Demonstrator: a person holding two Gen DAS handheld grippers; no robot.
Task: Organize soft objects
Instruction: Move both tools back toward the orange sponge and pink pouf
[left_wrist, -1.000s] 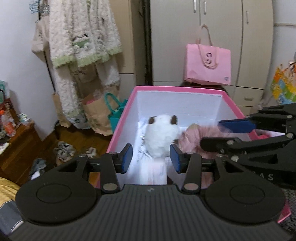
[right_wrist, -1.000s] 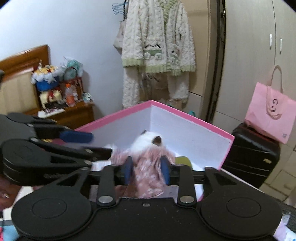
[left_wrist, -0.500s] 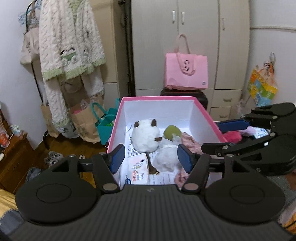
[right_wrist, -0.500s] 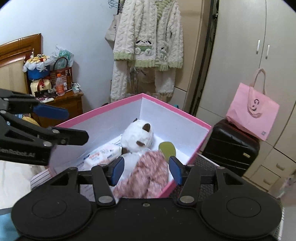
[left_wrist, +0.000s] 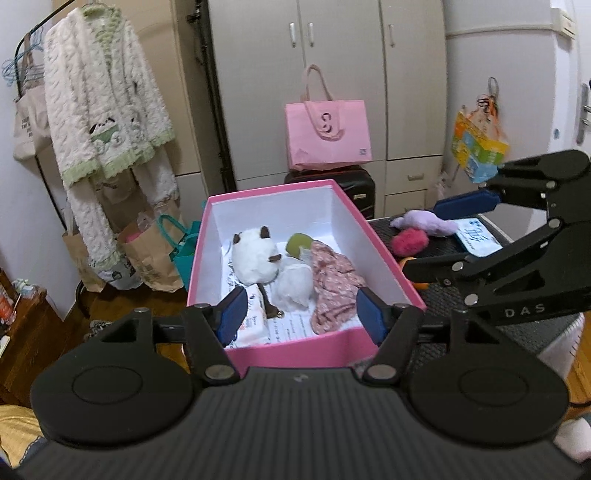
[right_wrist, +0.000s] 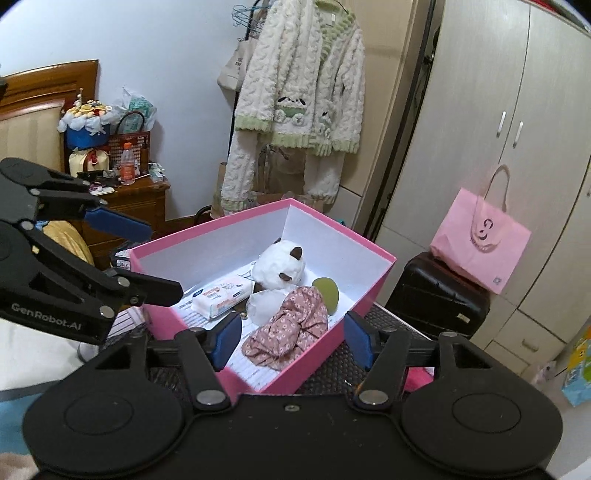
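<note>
A pink box (left_wrist: 291, 350) with white inner walls stands on a dark mat; it also shows in the right wrist view (right_wrist: 380, 273). Inside lie a white plush with brown ears (left_wrist: 256, 258) (right_wrist: 280, 264), a pink floral cloth (left_wrist: 334, 286) (right_wrist: 291, 326), a green soft object (left_wrist: 298, 244) (right_wrist: 327, 290) and a pack of wipes (left_wrist: 253, 325) (right_wrist: 219, 293). My left gripper (left_wrist: 301, 314) is open and empty above the box's near edge. My right gripper (right_wrist: 291, 338) is open and empty, above the floral cloth. A purple plush (left_wrist: 424, 223) and a magenta fluffy ball (left_wrist: 410, 240) lie on the mat right of the box.
A black suitcase (right_wrist: 439, 295) with a pink tote bag (left_wrist: 328, 134) on it stands behind the box, in front of wardrobes. A fluffy robe (left_wrist: 107, 122) hangs at left above paper bags (left_wrist: 147, 258). A wooden nightstand (right_wrist: 136, 203) is at left in the right wrist view.
My right gripper has opened and let go of the pink floral cloth, which now lies in the box. Both grippers have drawn back and up from the box.
</note>
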